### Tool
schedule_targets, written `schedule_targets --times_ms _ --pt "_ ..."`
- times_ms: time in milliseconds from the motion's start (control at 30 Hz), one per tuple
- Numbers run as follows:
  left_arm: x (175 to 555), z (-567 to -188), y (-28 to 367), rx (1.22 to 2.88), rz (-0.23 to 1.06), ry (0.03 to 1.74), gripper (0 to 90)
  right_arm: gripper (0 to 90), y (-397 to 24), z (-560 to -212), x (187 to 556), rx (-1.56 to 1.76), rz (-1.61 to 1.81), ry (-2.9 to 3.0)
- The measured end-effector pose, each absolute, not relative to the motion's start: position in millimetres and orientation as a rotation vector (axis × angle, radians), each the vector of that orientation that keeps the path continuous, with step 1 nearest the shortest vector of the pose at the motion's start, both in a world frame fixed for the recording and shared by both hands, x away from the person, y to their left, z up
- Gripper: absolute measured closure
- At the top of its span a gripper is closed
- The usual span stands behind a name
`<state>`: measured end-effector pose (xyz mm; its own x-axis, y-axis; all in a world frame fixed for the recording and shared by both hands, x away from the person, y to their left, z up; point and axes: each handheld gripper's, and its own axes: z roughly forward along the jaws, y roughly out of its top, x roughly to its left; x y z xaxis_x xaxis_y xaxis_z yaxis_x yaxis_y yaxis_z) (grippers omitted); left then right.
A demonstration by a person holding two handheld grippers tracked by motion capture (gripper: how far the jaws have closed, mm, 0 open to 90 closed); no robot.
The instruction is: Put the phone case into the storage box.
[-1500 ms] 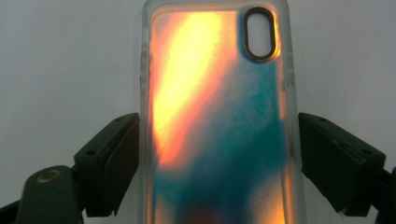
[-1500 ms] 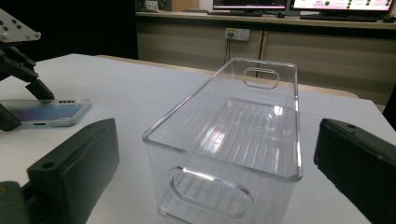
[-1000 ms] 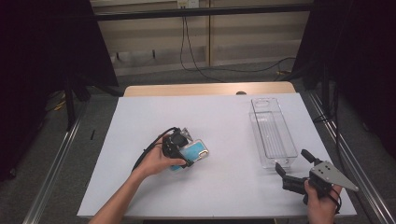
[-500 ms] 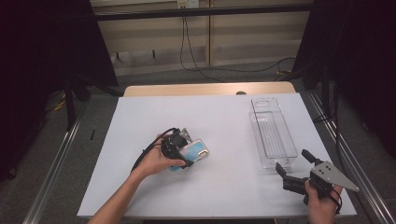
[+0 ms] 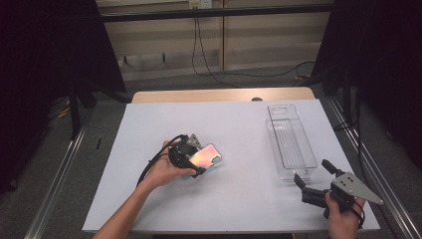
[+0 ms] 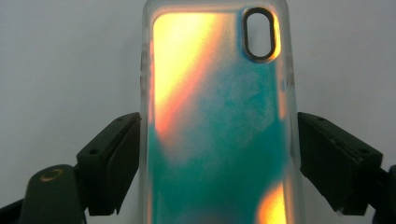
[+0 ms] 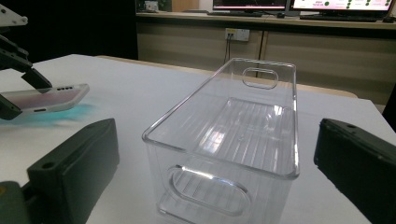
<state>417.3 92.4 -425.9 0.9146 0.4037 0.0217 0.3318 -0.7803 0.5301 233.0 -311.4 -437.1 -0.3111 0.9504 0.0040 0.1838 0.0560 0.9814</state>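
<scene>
- Phone case [image 5: 205,158] sits clamped in my left gripper [image 5: 191,160], a little left of the table's [image 5: 149,124] centre, at about 9 o'clock from the clear bin [image 5: 291,142].
- Seen along the left gripper [image 6: 219,158], the case [image 6: 217,121] stands lengthwise between the two black jaws, each pressing one long edge; its oval camera cut-out is at the far end, at 1 o'clock in that view.
- I read its back as a shimmering teal and orange, with a frosted clear rim.
- From the right gripper view the case [image 7: 46,99] is level and raised just off the white table, a teal glow beneath it, with the left gripper [image 7: 14,70] gripping it at 9 o'clock.
- My right gripper [image 5: 313,179] rests near the table's right front corner, at 6 o'clock from the bin, jaws spread wide with nothing between them.
- In its own view those jaws [image 7: 215,172] frame the bin's [image 7: 224,140] near end without touching it.
- That bin lies lengthwise, running away from me along the table's right side, and has nothing inside; a handle slot is cut in each short end.
- Case and bin are well apart.
</scene>
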Motion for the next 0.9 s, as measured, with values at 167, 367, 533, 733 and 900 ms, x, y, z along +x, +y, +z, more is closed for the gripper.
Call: schedule_targets --times_ms 167,367,533,733,900 --pt "416.5 -421.7 96.3 2.504 0.203 0.536 17.3 0.0 -311.5 -437.0 232.8 1.164 1.322 1.601" --pt "417.7 -420.7 102.5 2.474 0.25 0.572 17.2 0.0 -311.5 -436.8 232.5 1.16 1.32 1.602" --pt "418.8 -418.9 109.3 2.41 0.279 0.609 17.2 0.0 -311.6 -436.9 232.5 1.16 1.321 1.602" --pt "416.0 -415.1 111.8 2.37 0.316 0.616 17.2 0.0 -311.2 -436.8 232.4 1.16 1.321 1.601" --pt "415.4 -410.9 115.8 2.298 0.36 0.647 17.2 0.0 -311.3 -436.6 232.0 1.159 1.321 1.6"
